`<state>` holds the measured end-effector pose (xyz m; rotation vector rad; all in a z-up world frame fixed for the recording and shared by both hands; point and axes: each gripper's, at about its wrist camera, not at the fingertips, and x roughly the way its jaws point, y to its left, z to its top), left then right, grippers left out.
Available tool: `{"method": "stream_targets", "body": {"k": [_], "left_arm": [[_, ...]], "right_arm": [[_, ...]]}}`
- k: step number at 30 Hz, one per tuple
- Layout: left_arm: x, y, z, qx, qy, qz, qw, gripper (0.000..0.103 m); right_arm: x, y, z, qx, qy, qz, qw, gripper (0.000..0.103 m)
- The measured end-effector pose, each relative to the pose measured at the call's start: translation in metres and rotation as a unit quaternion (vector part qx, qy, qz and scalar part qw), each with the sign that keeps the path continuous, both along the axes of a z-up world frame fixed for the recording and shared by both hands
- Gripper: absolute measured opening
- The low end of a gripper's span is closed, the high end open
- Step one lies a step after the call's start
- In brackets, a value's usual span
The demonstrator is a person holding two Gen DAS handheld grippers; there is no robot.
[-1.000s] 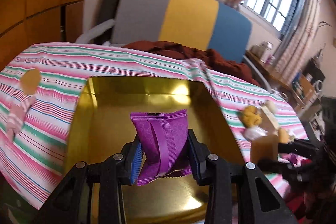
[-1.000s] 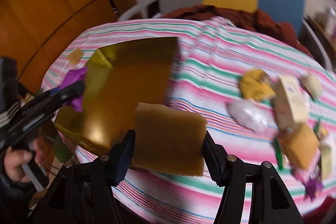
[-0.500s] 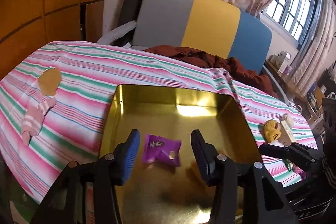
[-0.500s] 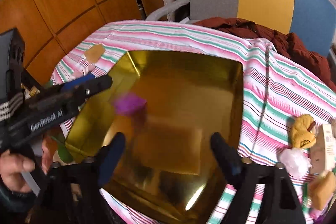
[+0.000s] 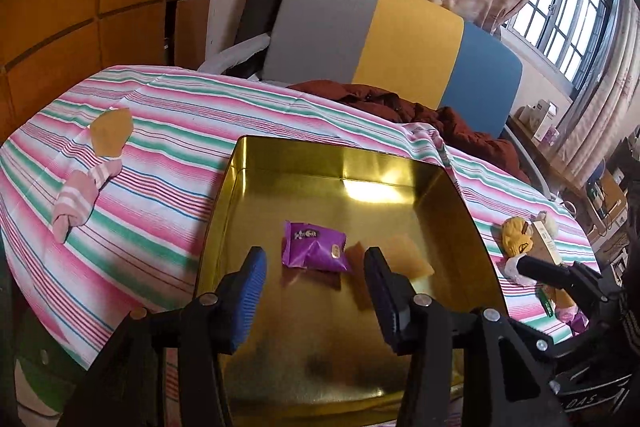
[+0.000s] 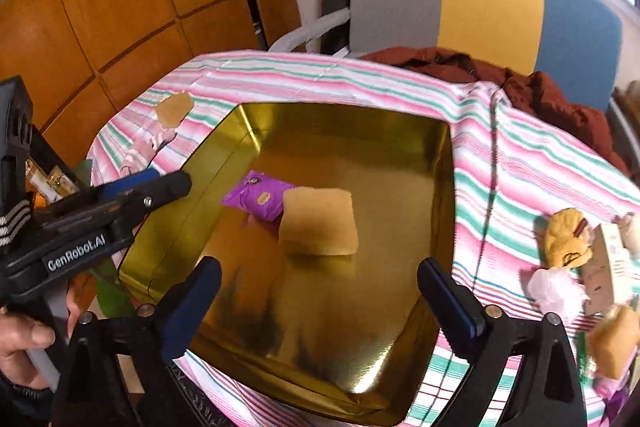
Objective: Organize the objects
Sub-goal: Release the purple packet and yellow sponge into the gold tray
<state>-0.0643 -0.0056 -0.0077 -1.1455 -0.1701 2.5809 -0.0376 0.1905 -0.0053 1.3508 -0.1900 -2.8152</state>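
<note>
The right gripper (image 6: 318, 291) stands with its jaws as wide as they go, having just been opening, and nothing lies between them; the tan sponge (image 6: 318, 223) it hangs over rests flat on the floor of the gold tin tray (image 6: 444, 187). The left gripper (image 5: 314, 281) is likewise parted with nothing in its grasp, its jaws having opened a little earlier and now steady, and the purple snack packet (image 5: 314, 247) lies on the tray floor just beyond its fingertips. Packet and sponge sit side by side near the middle of the tray, the sponge's edge touching or slightly overlapping the packet, though the glare on the metal makes that hard to settle. So two items appear to be put away. Plenty is left: on the striped tablecloth (image 5: 168, 147) to the left lie a rolled pink sock (image 5: 82, 193) and a flat tan piece (image 5: 111, 131), and to the right of the tray sits a cluster with a yellow plush toy (image 6: 568, 237), a small carton (image 6: 608, 267), a white crumpled wrapper (image 6: 554, 287) and another sponge-like block (image 6: 614, 341). Judging by that, the sorting is still in its early part.
</note>
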Motion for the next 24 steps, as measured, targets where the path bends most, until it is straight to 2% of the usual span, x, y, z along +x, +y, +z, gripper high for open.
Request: {"method": "stream_targets", "body": {"k": [7, 13, 24], "left_arm": [[0.006, -0.003, -0.004, 0.000, -0.005, 0.004, 1.0000, 0.051], [0.011, 0.002, -0.006, -0.002, -0.007, -0.001, 1.0000, 0.051], [0.024, 0.034, -0.004, -0.006, -0.003, -0.051, 0.9987, 0.051]], "right_arm": [[0.010, -0.001, 0.006, 0.014, 0.021, -0.017, 1.000, 0.103], [0.016, 0.001, 0.001, 0.003, 0.020, -0.024, 1.000, 0.103], [0.037, 0.029, 0.003, -0.018, 0.035, -0.069, 0.997, 0.103]]}}
